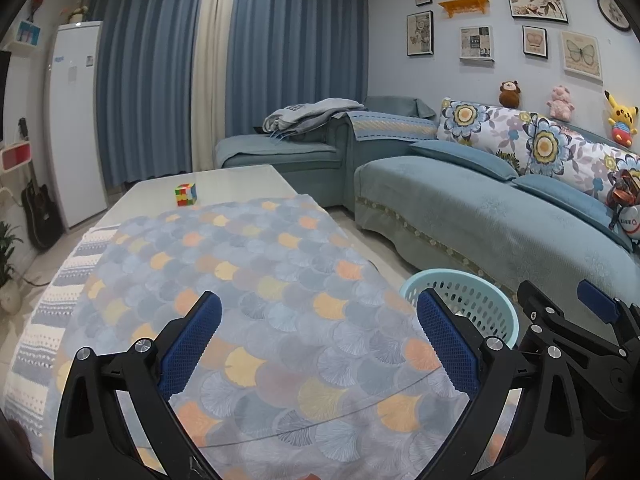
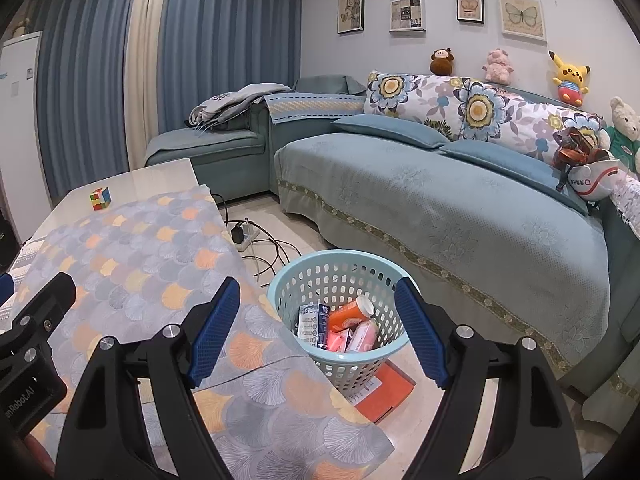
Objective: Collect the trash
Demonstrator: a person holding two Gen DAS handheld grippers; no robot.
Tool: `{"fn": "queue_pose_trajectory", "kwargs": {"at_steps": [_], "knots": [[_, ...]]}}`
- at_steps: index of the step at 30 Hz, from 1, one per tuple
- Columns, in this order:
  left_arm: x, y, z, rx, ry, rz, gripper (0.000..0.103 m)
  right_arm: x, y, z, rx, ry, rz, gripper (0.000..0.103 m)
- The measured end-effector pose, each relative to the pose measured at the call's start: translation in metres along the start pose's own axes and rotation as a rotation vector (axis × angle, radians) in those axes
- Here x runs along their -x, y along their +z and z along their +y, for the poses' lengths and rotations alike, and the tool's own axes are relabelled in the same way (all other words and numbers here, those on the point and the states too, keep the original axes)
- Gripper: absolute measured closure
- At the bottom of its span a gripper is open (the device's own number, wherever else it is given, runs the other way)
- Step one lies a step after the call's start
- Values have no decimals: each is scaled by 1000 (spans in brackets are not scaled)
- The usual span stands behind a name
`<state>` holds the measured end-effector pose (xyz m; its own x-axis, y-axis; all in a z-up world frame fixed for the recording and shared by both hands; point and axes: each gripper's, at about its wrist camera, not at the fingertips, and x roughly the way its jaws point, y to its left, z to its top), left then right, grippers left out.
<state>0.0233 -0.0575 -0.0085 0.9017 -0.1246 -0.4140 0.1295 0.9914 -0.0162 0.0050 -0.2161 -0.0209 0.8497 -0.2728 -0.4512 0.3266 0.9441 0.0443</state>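
- Trash: white-and-blue carton (image 2: 313, 325), orange bottle (image 2: 352, 314) with a white cap, pink packets (image 2: 352, 338), all lying inside the pale blue basket (image 2: 288, 280).
- Basket stands on the floor, just beside the counter's right edge, between the counter and the sofa. Upright, perforated wall.
- Orange flat box (image 2: 386, 394) on the floor, partly under the basket's base.
- Right tongs (image 2: 318, 330): jaws wide apart, nothing between the blue pads; in the right wrist view they frame the basket from above.
- Left tongs (image 1: 318, 346): jaws also wide apart, empty, hovering over the counter's patterned cloth (image 1: 260, 280). The right tongs show at the right edge of the left view, beside the basket rim.
- Counter (image 1: 224, 182): near part covered by a fan-pattern cloth in grey, blue and orange; far part bare and pale.
- Colour puzzle cube (image 1: 185, 194) sits on the bare far part, just past the cloth's edge.
- Floor past the basket: power strip (image 2: 246, 236) with a black plug and loose cables, near the counter's far corner.
- Sofa (image 2: 440, 216): blue-grey cover, floral cushions, a white helmet (image 2: 596, 184) at its right end.
- Grey clothing (image 1: 312, 114) heaped on the far sofa section.
- Plush toys along the sofa back; framed pictures on the wall above.
- Blue curtains (image 1: 168, 80) behind; white cabinet (image 1: 76, 120) and dark guitar (image 1: 38, 208) at far left.
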Motion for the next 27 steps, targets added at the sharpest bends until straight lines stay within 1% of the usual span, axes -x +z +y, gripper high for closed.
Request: {"fn": "queue_pose_trajectory", "kwargs": {"at_steps": [27], "knots": [[-1, 2, 2, 1, -3, 2, 8, -4, 0, 0, -2, 9, 10, 28]]}}
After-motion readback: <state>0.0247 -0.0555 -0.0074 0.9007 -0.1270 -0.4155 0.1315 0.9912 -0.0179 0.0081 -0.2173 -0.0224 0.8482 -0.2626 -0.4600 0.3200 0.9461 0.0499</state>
